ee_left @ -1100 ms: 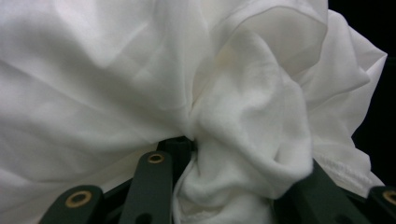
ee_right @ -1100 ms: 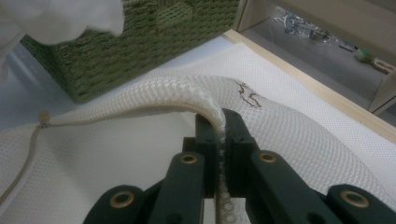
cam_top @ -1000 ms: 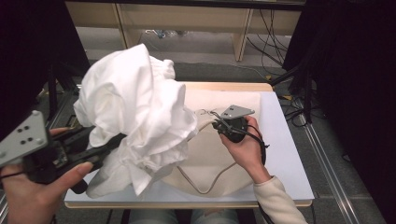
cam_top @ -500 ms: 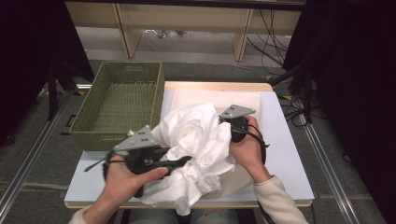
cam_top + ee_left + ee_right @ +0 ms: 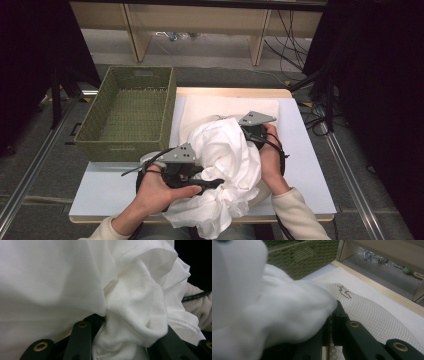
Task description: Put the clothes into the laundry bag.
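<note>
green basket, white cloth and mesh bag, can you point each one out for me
green basket (image 5: 131,116), high view, on its woven floor
white cloth (image 5: 226,150), high view, on the bunched middle
mesh bag (image 5: 372,312), right gripper view, on its netted top

The cloth (image 5: 225,165) bunched between my two tools was plain white, with no print, only stitched hems of the same white. My left gripper (image 5: 187,175) and my right gripper (image 5: 252,132) were both black, each with a grey plate on top and small brass-coloured rivets in the jaws. Under the cloth lay a cream mesh bag (image 5: 372,312) with a fine netted pattern and a thin brown zip line. The basket (image 5: 131,112) was olive green, woven. The table top (image 5: 310,165) was pale bluish-white with a light wooden edge. My sleeves (image 5: 295,215) were cream.
</note>
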{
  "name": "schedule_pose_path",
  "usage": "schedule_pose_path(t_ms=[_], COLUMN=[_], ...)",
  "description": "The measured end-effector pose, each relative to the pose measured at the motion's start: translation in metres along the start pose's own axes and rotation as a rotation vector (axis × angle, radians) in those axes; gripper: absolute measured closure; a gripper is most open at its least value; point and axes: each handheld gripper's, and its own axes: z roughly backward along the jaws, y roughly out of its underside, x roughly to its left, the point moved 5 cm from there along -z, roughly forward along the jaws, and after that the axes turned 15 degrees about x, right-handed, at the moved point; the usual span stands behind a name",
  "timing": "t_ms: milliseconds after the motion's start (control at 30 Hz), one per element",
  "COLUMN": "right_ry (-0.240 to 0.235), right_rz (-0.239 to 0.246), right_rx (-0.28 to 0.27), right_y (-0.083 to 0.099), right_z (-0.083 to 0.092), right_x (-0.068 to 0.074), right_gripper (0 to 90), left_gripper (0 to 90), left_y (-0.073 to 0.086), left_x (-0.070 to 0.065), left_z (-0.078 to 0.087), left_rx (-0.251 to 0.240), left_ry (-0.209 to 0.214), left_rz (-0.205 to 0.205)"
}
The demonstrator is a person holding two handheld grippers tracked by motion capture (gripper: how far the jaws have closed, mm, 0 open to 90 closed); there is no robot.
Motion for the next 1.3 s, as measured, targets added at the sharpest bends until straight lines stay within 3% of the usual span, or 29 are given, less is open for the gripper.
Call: schedule_pose_path(t_ms=[33, 67, 200, 333, 367, 433, 467, 500, 533, 667, 800, 867, 967, 1033, 1067, 1133, 1200, 1267, 1300], right_ry=[-0.005, 0.000, -0.002, -0.003, -0.013, -0.011, 0.004, 0.004, -0.006, -0.012, 0.000, -0.005, 0.001, -0.006, -0.006, -0.014, -0.018, -0.027, -0.035], right_rz=[-0.010, 0.021, -0.002, 0.012, -0.017, 0.023, 0.035, 0.035, 0.044, 0.055, 0.072, 0.071, 0.083, 0.051, 0.058, 0.049, 0.053, 0.059, 0.051], right_rx=[-0.005, -0.010, -0.010, -0.054, -0.061, -0.083, -0.101, -0.101, -0.106, -0.077, -0.069, -0.073, -0.094, -0.081, -0.074, -0.062, -0.055, -0.054, -0.042], right_y=[0.000, -0.001, 0.000, -0.004, -0.005, -0.009, -0.010, -0.010, -0.012, -0.012, -0.011, -0.012, -0.014, -0.012, -0.011, -0.010, -0.010, -0.011, -0.011], right_z=[-0.001, -0.002, -0.001, 0.003, 0.006, 0.011, 0.013, 0.013, 0.016, 0.018, 0.021, 0.025, 0.027, 0.026, 0.026, 0.027, 0.029, 0.032, 0.034], right_x=[0.001, -0.001, -0.003, 0.000, 0.003, 0.005, 0.007, 0.007, 0.014, 0.021, 0.020, 0.022, 0.022, 0.020, 0.018, 0.016, 0.017, 0.020, 0.022], right_gripper=[88.0, 88.0, 88.1, 88.3, 88.3, 88.5, 88.5, 88.5, 88.5, 88.6, 88.8, 88.8, 88.8, 88.8, 88.9, 88.8, 88.8, 88.9, 88.9], left_gripper=[65.8, 65.8, 65.8, 65.8, 65.7, 65.8, 65.7, 65.7, 65.7, 65.1, 65.1, 65.0, 64.9, 65.0, 65.1, 65.3, 65.5, 65.6, 65.6], left_y=[0.001, 0.002, 0.007, 0.009, 0.010, 0.011, 0.012, 0.012, 0.009, 0.000, -0.010, -0.012, -0.017, -0.019, -0.021, -0.022, -0.023, -0.022, -0.018], left_x=[-0.002, -0.003, -0.006, 0.000, 0.004, 0.017, 0.022, 0.022, 0.040, 0.054, 0.065, 0.064, 0.057, 0.056, 0.058, 0.059, 0.062, 0.066, 0.071], left_z=[-0.001, -0.001, -0.005, -0.014, -0.018, -0.029, -0.033, -0.033, -0.047, -0.057, -0.055, -0.054, -0.046, -0.039, -0.035, -0.029, -0.025, -0.031, -0.041], left_rx=[0.005, 0.011, 0.056, 0.110, 0.129, 0.143, 0.153, 0.153, 0.157, 0.154, 0.163, 0.149, 0.110, 0.095, 0.081, 0.066, 0.053, 0.073, 0.117], left_ry=[0.014, 0.024, 0.052, 0.074, 0.064, 0.010, -0.014, -0.014, -0.056, -0.154, -0.257, -0.263, -0.238, -0.252, -0.273, -0.261, -0.277, -0.299, -0.311], left_rz=[0.011, 0.003, -0.021, -0.024, -0.008, 0.009, 0.039, 0.039, 0.089, 0.106, 0.102, 0.101, 0.104, 0.086, 0.074, 0.091, 0.112, 0.093, 0.082])
